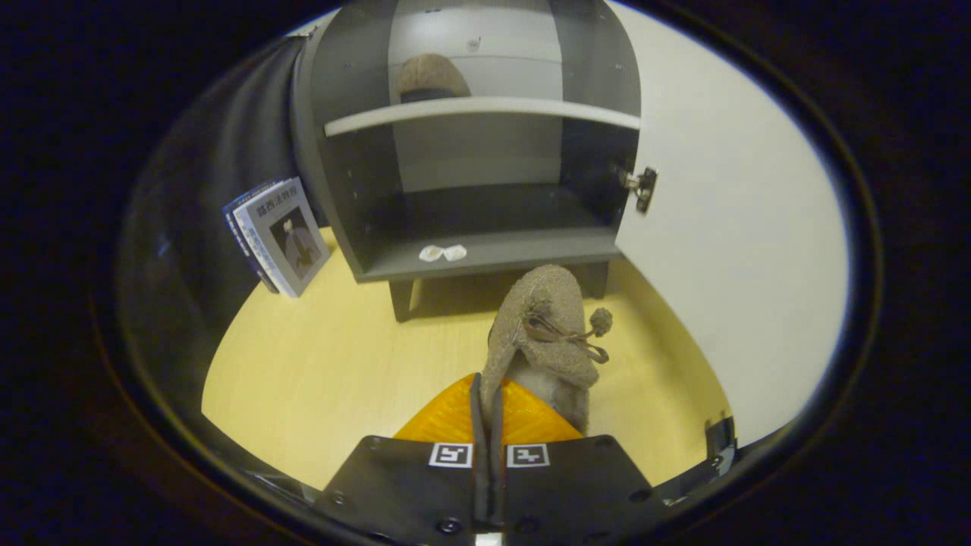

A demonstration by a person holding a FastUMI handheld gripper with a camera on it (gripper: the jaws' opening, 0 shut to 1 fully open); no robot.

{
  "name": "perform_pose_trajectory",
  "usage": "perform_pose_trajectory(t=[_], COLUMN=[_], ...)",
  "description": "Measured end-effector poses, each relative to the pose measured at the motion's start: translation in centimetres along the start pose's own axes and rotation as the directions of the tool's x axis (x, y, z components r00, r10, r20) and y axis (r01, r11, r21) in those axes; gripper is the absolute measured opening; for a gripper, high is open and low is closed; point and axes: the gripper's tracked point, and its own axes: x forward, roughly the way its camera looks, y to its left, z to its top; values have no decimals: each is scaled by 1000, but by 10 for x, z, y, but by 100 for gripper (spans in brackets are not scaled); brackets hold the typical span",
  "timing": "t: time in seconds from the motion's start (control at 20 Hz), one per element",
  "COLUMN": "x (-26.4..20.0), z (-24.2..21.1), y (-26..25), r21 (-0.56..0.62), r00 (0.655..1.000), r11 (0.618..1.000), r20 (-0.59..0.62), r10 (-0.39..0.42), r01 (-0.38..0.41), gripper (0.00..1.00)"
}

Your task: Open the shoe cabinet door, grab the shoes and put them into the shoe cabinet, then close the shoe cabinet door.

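While claw [485, 398]-pinched, shoe [542, 334] before open cabinet [485, 250], books [277, 235] aside.

A tan suede shoe [542, 334] is clamped at its collar, toe toward the open shoe cabinet [470, 197]; its mate [432, 76] is seen on the upper shelf.

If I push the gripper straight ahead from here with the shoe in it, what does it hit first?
Probably the shoe cabinet: the gripper, shut on the shoe, points at its bottom ledge. The shoe's toe would likely meet that front edge or just clear it; depth is unclear. The door stands open.
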Motion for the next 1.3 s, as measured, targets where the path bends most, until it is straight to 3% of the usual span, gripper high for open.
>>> perform_pose_trajectory(t=[0.25,0.45,0.9,1.3], x=[-21,-45,-52,15], z=[64,115,217,312], y=[2,2,3,3], r21=[1,49,-7,-156], r00=[989,960,906,903], r11=[1000,998,998,986], r20=[148,276,420,430], r10=[-27,-52,-48,14], r01=[27,40,57,59], gripper=[3,2,2,2])
